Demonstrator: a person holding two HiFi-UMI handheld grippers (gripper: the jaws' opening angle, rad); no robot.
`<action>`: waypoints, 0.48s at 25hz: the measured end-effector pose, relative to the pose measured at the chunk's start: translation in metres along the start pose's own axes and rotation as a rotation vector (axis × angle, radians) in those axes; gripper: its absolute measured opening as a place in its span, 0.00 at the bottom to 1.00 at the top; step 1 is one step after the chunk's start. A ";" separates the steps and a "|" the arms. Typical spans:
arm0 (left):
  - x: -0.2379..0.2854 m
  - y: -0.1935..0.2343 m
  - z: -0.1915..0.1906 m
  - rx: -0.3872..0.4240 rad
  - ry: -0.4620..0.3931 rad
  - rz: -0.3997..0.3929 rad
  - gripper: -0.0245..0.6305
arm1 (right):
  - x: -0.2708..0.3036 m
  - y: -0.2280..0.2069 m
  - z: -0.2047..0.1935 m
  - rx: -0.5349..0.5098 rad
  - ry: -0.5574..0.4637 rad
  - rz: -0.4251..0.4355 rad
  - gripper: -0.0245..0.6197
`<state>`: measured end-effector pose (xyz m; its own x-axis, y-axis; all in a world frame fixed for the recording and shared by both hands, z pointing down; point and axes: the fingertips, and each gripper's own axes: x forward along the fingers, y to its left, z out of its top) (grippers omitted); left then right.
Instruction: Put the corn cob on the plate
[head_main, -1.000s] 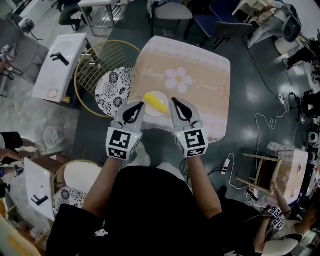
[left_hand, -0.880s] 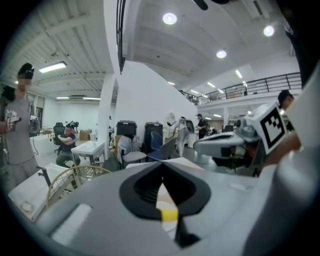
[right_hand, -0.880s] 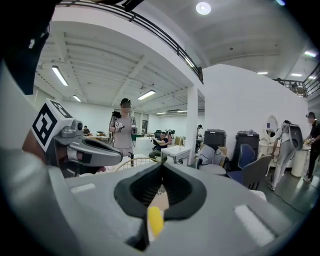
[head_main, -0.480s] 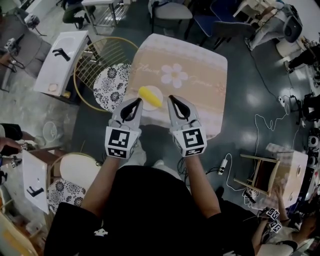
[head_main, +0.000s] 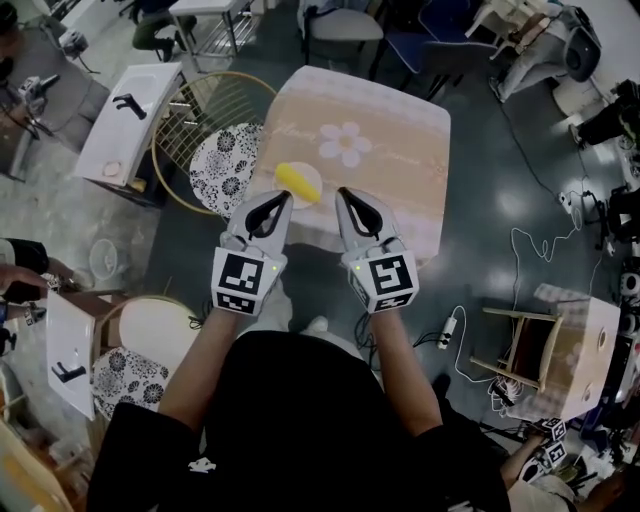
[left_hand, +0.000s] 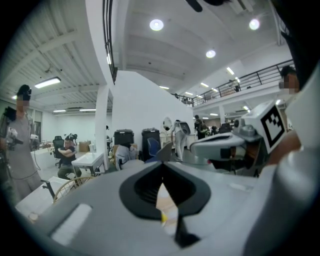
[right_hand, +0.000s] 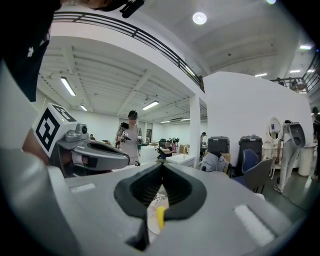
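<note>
Yellow corn cob (head_main: 293, 180) lies ahead of both jaws.

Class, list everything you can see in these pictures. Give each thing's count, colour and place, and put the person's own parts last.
Corn cob: one, yellow, lying on the plate.
Plate: one, pale, near the table's front edge.
Table: one, beige cloth with a white flower, ahead of the person.
Wire chair: one, gold frame, black-and-white cushion, left of the table.
Side table: one, white, far left.
Stool: one, wooden, on the floor at right.
Left gripper: one, grey, shut, empty, by the plate.
Right gripper: one, grey, shut, empty, right of the plate.
</note>
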<state>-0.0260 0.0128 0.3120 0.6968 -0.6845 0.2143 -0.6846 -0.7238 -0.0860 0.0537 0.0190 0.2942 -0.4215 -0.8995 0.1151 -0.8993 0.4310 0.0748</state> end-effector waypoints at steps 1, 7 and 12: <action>-0.002 -0.004 0.003 0.007 -0.005 -0.002 0.04 | -0.005 0.001 0.001 -0.001 -0.004 0.000 0.04; -0.022 -0.024 0.008 0.029 -0.020 0.013 0.04 | -0.031 0.013 0.006 -0.022 -0.018 0.013 0.04; -0.037 -0.045 0.009 0.045 -0.029 0.022 0.04 | -0.054 0.019 0.009 -0.032 -0.032 0.021 0.04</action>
<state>-0.0187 0.0700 0.2987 0.6878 -0.7024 0.1835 -0.6903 -0.7110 -0.1341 0.0584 0.0746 0.2802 -0.4440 -0.8919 0.0857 -0.8864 0.4512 0.1039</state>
